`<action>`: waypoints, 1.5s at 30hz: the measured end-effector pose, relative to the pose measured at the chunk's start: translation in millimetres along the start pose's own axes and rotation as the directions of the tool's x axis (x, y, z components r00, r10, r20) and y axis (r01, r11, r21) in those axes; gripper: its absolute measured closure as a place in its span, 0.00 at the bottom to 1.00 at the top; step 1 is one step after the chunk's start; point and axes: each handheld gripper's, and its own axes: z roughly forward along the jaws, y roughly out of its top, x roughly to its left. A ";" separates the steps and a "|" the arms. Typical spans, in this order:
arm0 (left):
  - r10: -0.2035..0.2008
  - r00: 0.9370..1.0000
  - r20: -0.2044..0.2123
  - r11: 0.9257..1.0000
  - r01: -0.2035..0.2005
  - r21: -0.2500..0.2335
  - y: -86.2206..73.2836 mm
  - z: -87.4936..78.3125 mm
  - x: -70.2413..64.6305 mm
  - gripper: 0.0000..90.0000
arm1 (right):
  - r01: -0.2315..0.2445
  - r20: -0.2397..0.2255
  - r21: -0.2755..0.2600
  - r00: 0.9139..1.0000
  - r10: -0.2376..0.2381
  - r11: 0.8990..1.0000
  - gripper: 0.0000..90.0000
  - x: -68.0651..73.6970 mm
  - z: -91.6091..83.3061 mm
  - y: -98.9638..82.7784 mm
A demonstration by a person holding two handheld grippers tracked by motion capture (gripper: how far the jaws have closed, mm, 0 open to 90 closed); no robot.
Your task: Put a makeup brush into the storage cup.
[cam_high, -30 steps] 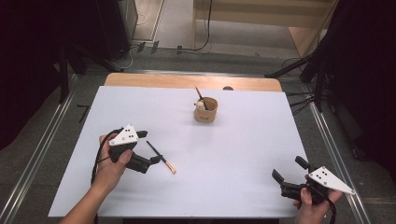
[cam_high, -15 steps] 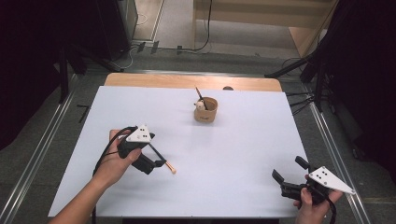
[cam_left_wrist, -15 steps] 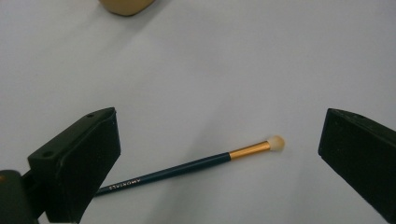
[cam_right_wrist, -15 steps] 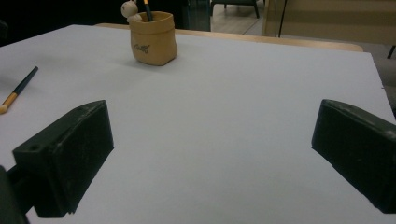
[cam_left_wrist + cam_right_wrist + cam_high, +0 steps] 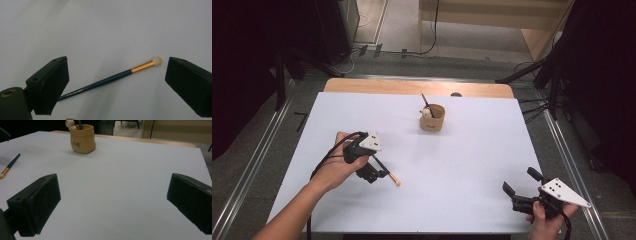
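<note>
Brush (image 5: 110, 78) lettering legible between left gripper (image 5: 116, 82) jaws

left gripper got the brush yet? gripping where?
Nothing held. The left gripper has its jaws open astride the brush, which lies on the table; they have just been closing. The right gripper is open too.
</note>
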 end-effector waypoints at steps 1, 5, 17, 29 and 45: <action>0.014 1.000 0.000 1.000 -0.014 0.014 0.5 1.0 -0.1 0.07 | -0.001 -0.001 0.002 1.000 0.001 1.000 0.00 0.1 0.2 -0.1; 0.065 0.998 -0.003 0.995 -0.064 0.074 2.5 7.0 -1.8 0.07 | -0.001 -0.003 0.003 1.000 0.001 1.000 0.00 0.2 0.0 -0.4; 0.152 0.987 0.054 0.959 -0.160 0.232 0.5 27.6 -3.7 0.15 | 0.010 -0.006 0.011 1.000 -0.010 1.000 0.00 1.1 2.2 -1.1; 0.154 0.987 0.044 0.944 -0.160 0.287 0.5 37.2 1.4 0.15 | 0.012 -0.015 0.016 1.000 -0.012 1.000 0.00 2.3 3.2 -1.7; 0.065 0.995 0.070 0.943 -0.084 0.322 -2.2 46.4 11.6 0.14 | 0.013 -0.012 0.020 1.000 -0.013 1.000 0.00 3.1 4.8 -2.8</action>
